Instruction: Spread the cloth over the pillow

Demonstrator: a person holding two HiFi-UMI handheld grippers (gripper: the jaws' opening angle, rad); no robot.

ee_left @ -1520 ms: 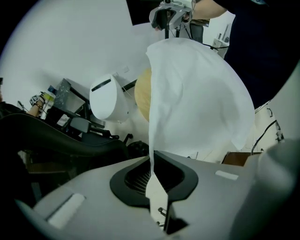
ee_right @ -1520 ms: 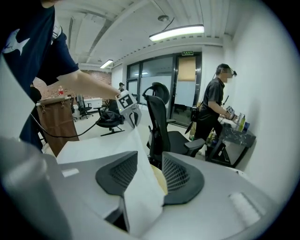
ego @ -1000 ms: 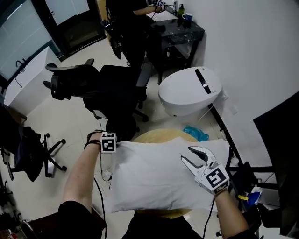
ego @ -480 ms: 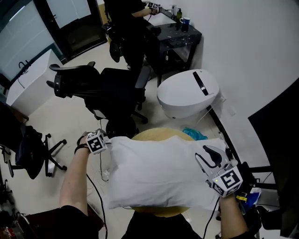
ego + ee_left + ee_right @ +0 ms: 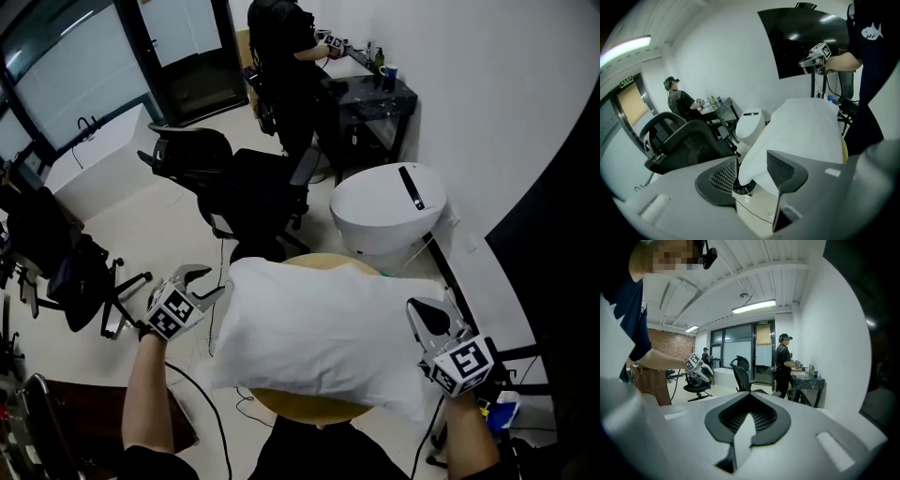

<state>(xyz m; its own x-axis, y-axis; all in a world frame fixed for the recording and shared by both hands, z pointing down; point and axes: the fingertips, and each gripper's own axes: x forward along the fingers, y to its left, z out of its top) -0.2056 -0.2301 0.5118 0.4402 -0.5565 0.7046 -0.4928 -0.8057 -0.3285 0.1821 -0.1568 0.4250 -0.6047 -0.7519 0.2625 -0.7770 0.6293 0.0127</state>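
A white cloth (image 5: pixel 319 337) lies over the pillow on a round wooden table (image 5: pixel 300 409). My left gripper (image 5: pixel 206 281) hovers just off the cloth's left corner, open and holding nothing. In the left gripper view the jaws (image 5: pixel 750 164) stand apart, and the white corner (image 5: pixel 754 161) shows between and beyond them without touching the pads (image 5: pixel 780 169). At the cloth's right edge, my right gripper (image 5: pixel 436 314) is shut on it. The right gripper view shows a thin white strip of cloth (image 5: pixel 743 437) pinched between the shut jaws (image 5: pixel 749 416).
Black office chairs (image 5: pixel 267 187) stand behind the table, with another chair (image 5: pixel 75 272) at the left. A white rounded bin (image 5: pixel 394 206) sits at the back right by the wall. Farther back, a person (image 5: pixel 286 37) stands at a black desk (image 5: pixel 375 94). A cable (image 5: pixel 230 412) trails on the floor.
My left gripper has let go of the cloth's left corner, opened and drawn back to the left. My right gripper has slid to the right edge and closed on the cloth.
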